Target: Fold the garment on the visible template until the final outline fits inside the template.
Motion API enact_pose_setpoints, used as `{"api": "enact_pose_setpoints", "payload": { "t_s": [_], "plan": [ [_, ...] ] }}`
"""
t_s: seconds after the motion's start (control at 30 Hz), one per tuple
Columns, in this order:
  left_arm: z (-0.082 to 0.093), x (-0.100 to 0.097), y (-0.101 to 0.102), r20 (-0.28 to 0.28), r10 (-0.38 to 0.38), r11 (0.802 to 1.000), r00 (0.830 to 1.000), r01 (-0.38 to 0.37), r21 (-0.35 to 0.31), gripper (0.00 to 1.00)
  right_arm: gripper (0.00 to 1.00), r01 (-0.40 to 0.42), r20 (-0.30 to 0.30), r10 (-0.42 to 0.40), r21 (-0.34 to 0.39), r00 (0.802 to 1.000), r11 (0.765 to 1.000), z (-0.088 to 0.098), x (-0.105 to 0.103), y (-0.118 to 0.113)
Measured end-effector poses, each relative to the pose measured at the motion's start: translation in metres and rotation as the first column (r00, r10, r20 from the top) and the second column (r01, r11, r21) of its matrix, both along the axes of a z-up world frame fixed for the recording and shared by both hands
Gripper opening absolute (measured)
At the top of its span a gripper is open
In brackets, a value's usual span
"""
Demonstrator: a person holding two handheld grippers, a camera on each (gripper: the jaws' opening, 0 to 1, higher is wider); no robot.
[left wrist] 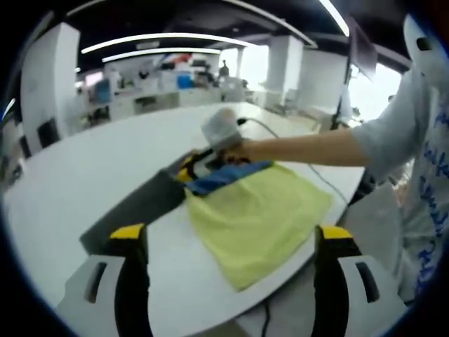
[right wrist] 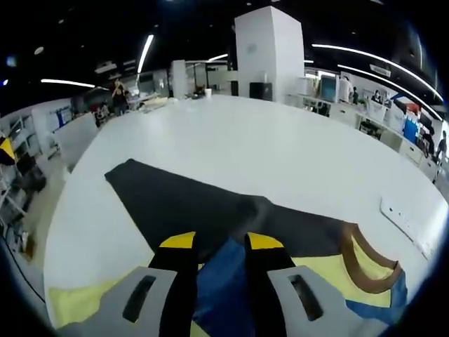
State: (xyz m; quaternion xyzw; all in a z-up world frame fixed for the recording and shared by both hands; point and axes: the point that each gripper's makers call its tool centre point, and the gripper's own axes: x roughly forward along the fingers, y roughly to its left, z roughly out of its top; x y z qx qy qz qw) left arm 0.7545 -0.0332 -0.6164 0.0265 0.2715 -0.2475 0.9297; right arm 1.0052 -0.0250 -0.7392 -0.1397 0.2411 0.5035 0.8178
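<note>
The garment (left wrist: 256,210), yellow with a blue panel and brown collar, lies on the white table (left wrist: 91,168), its long axis running from 5 o'clock to 11 o'clock toward the dark template (left wrist: 137,203). The left gripper (left wrist: 231,242) hangs wide open above it, holding nothing. The right gripper (right wrist: 221,242) seems to pinch blue fabric, jaws nearly closed.

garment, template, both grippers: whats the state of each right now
garment: yellow with blue part, partly folded, lying on the table, one edge over the template
template: dark sheet, flat on white table, partly covered
left gripper: open, above the table, holding nothing
right gripper: jaws nearly together over the blue fabric; grip cannot be told
</note>
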Motion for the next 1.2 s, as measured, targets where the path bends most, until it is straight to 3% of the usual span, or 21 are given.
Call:
{"api": "enact_pose_setpoints", "payload": {
  "t_s": [0.1,0.4,0.6,0.77,1.1,1.2],
  "plan": [
    [0.001,0.0,-0.001,0.002,-0.003,1.0,1.0,0.003,-0.001,0.94,0.29,0.002,0.001,-0.002,-0.006,1.0,1.0,0.0,0.001,-0.002],
    [0.004,-0.001,-0.001,0.011,-0.002,1.0,1.0,0.002,0.009,0.94,0.5,-0.014,0.01,0.014,-0.005,1.0,1.0,0.004,0.0,-0.003],
    [0.004,-0.003,0.0,0.01,-0.001,1.0,1.0,0.0,0.024,0.93,0.55,-0.029,0.014,0.029,-0.022,0.999,0.999,0.003,-0.004,-0.004],
    [0.007,-0.005,0.0,0.015,0.002,1.0,1.0,-0.002,0.025,0.94,0.71,-0.039,0.024,0.04,-0.022,0.999,0.999,0.006,-0.005,-0.004],
    [0.014,-0.007,-0.001,0.036,0.003,0.999,0.999,-0.004,0.032,0.94,0.83,-0.035,0.023,0.035,-0.011,0.999,0.999,0.015,-0.008,-0.007],
    [0.015,-0.007,0.001,0.042,0.01,0.999,0.999,-0.011,0.036,0.94,0.94,-0.019,0.038,0.019,-0.002,0.999,1.0,0.019,-0.007,-0.009]
  ]
}}
